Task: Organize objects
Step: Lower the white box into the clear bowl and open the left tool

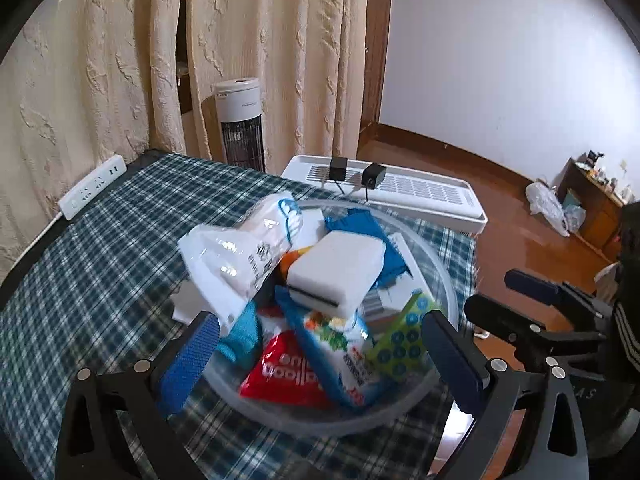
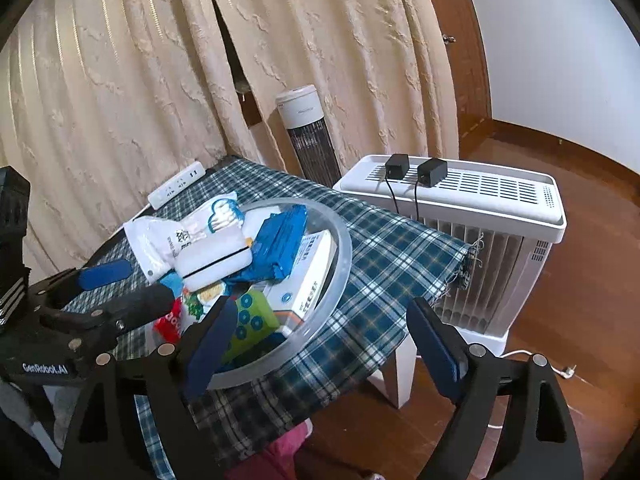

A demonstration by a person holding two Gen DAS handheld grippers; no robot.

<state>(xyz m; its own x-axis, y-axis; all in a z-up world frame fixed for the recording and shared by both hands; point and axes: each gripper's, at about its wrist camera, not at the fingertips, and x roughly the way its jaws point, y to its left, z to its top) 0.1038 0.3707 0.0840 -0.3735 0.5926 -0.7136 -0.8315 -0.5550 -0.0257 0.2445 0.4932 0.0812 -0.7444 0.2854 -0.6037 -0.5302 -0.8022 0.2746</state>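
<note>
Clear bowl [image 1: 440, 272] heaped with packets sat on checked tabletop [image 1: 100, 280], directly ahead of left tongs [image 1: 320, 356], its near rim between their spread fingers. White block [image 1: 336, 272] topped heap, red packet [image 1: 280, 372] and blue-white packet [image 1: 340, 356] nearest left tongs. Left tongs wide apart, pinching nothing. Right tongs [image 2: 324, 348] also spread, holding nothing; left finger [image 2: 212, 340] over bowl's near rim, right finger beyond tabletop edge. Bowl lay ahead-left of right tongs.
</note>
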